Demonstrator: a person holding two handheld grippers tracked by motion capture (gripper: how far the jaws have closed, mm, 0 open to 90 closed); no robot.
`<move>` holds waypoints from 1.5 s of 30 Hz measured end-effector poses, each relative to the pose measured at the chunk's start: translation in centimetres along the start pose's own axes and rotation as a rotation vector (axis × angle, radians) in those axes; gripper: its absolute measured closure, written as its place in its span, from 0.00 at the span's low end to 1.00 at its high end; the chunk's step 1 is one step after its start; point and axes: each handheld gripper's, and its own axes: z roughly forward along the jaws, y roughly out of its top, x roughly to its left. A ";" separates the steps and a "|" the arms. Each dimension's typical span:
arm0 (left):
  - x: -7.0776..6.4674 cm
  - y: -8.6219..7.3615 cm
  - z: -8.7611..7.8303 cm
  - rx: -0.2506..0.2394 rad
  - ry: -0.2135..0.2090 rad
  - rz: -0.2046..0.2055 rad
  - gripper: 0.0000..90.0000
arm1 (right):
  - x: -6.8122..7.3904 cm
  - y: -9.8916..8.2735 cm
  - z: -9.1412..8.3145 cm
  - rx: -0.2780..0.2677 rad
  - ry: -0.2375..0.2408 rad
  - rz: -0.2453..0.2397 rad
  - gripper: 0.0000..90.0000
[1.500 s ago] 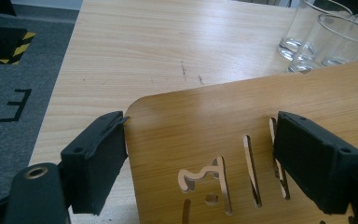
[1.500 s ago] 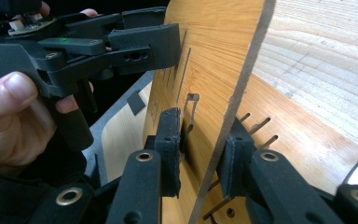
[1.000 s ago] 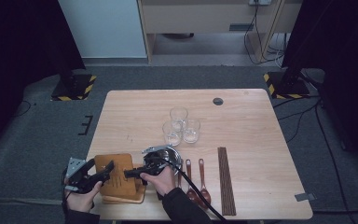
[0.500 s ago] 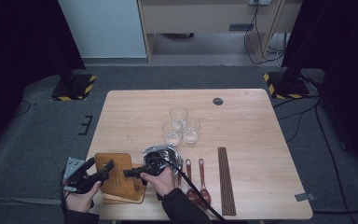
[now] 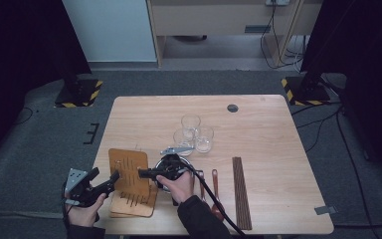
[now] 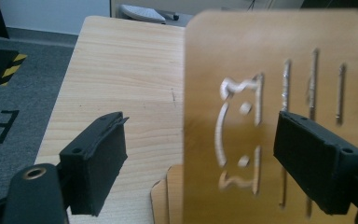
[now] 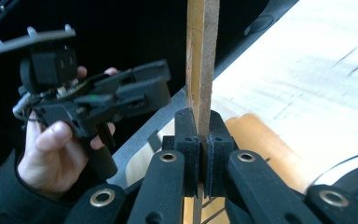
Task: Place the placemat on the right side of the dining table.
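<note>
Grey carpet (image 5: 49, 124) covers the floor around a light wooden desk (image 5: 268, 134). Beyond its far edge stand a pale cabinet (image 5: 112, 30) and wooden shelf unit (image 5: 219, 20). Black curtains (image 5: 20, 45) flank both sides.

Clamped in the right gripper (image 5: 142, 173), the top wooden coaster (image 5: 129, 172) has risen off the stack (image 5: 134, 205) and now stands upright beside the left gripper's (image 5: 113, 177) spread jaws.

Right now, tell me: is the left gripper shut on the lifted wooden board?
No: the left gripper stands open, the wooden board clamped by the right gripper.
</note>
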 end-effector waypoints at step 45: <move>0.1 -4.1 4.6 0.321 0.064 0.109 0.11 | -0.6 4.7 -8.1 -0.230 -0.131 -0.051 0.97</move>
